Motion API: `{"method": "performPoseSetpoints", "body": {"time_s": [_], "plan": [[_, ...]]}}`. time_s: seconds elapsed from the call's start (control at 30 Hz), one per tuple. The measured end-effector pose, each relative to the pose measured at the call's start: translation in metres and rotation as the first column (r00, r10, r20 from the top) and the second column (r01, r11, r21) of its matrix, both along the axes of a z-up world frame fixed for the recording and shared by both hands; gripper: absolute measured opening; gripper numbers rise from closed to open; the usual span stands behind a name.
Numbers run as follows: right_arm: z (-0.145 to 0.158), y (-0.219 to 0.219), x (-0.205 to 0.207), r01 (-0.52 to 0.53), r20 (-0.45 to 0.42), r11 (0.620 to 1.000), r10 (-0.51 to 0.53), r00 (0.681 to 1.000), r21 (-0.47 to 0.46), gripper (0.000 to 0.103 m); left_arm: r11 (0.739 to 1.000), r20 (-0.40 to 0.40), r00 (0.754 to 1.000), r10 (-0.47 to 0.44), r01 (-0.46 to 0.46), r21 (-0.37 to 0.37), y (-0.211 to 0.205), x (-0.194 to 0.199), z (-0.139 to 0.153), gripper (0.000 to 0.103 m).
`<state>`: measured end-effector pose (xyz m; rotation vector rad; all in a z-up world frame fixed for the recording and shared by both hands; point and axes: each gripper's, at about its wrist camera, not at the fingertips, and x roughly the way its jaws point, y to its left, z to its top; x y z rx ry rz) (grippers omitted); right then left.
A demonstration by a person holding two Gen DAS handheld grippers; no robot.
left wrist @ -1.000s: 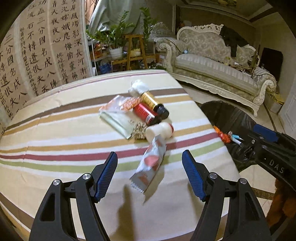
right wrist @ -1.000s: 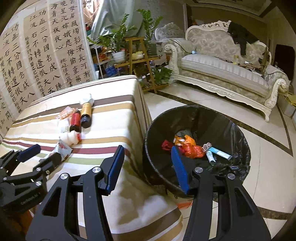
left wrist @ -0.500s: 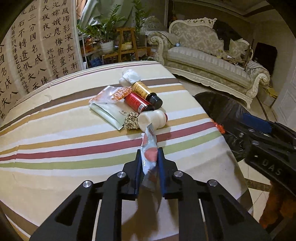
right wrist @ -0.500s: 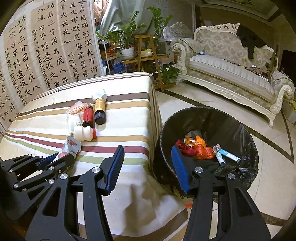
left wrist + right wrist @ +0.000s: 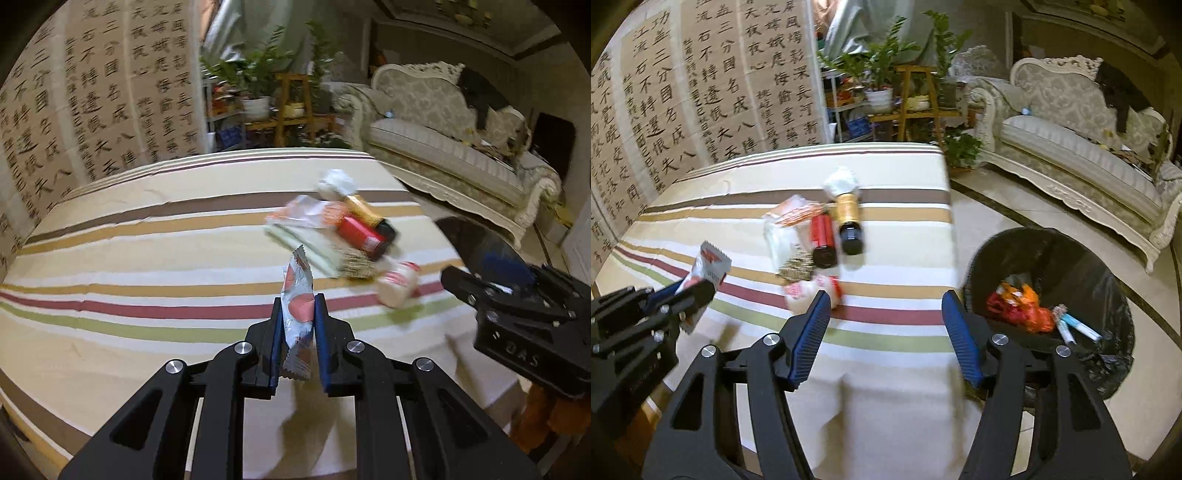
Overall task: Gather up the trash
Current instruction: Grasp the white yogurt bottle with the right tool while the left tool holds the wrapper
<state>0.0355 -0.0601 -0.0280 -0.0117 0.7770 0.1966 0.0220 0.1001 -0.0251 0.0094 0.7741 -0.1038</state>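
Pinching the wrapper (image 5: 297, 310) in my left gripper (image 5: 297, 325), right gripper (image 5: 882, 332) spread empty; thin foil could slip before reaching the bin (image 5: 1108, 280)

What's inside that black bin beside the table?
The bin holds red and orange wrappers and a pale blue tube on its black liner; anything beneath them is hidden.

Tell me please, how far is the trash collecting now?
Done: several wrappers already lie in the black bin. In hand: the left claw is shut on a snack wrapper, lifted off the striped table. Left: two bottles, the small white bottle and more wrappers. The right claw is open and holds nothing.
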Motion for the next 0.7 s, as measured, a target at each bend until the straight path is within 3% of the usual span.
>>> {"method": "performPoseSetpoints", "body": {"time_s": [0.47,0.7], "plan": [[-0.011,0.049,0.023,-0.111,-0.061,0.992,0.107,0.992,-0.058,0.064,0.995,0.013,0.995,0.100,-0.100,0.001,0.048,0.014,-0.002,0.017],[-0.015,0.054,0.028,-0.130,-0.089,0.989,0.123,0.988,-0.075,0.042,0.995,0.002,0.995,0.096,-0.096,-0.002,0.046,0.017,-0.006,0.017]]}}
